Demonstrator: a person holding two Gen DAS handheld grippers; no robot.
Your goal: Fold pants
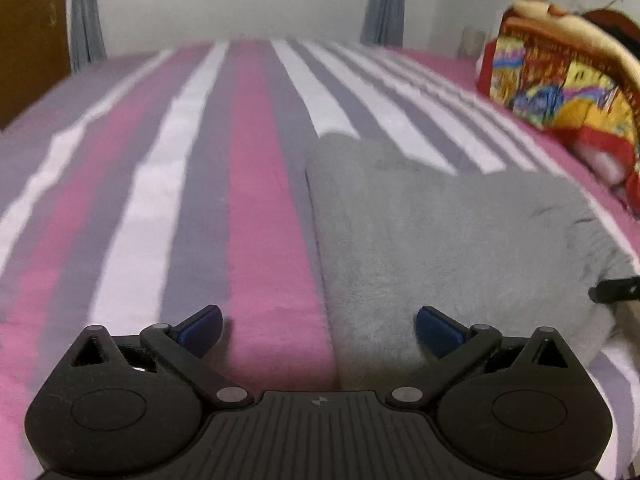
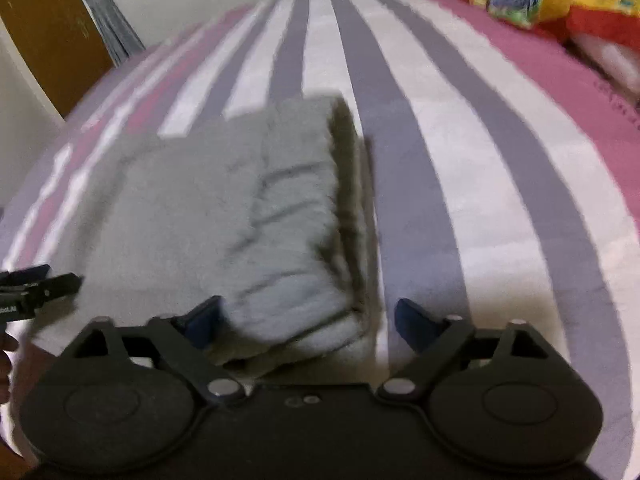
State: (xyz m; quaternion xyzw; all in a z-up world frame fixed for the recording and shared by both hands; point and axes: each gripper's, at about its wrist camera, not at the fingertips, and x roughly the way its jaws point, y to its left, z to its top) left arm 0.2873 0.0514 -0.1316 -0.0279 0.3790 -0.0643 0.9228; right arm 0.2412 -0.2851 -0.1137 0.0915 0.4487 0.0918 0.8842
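The grey pants (image 1: 440, 232) lie folded in a compact stack on the striped bed; in the right wrist view the pants (image 2: 248, 216) show their elastic waistband on top at the right edge. My left gripper (image 1: 318, 326) is open and empty, just above the stack's left edge. My right gripper (image 2: 308, 320) is open and empty, over the stack's near right corner. The right gripper's tip (image 1: 616, 290) shows at the far right of the left wrist view, and the left gripper's tip (image 2: 36, 284) at the left of the right wrist view.
The bed has a pink, grey and white striped cover (image 1: 248, 184). A colourful folded blanket (image 1: 560, 76) lies at the back right. A brown wooden door (image 2: 44, 24) and grey curtains (image 1: 86, 12) stand beyond the bed.
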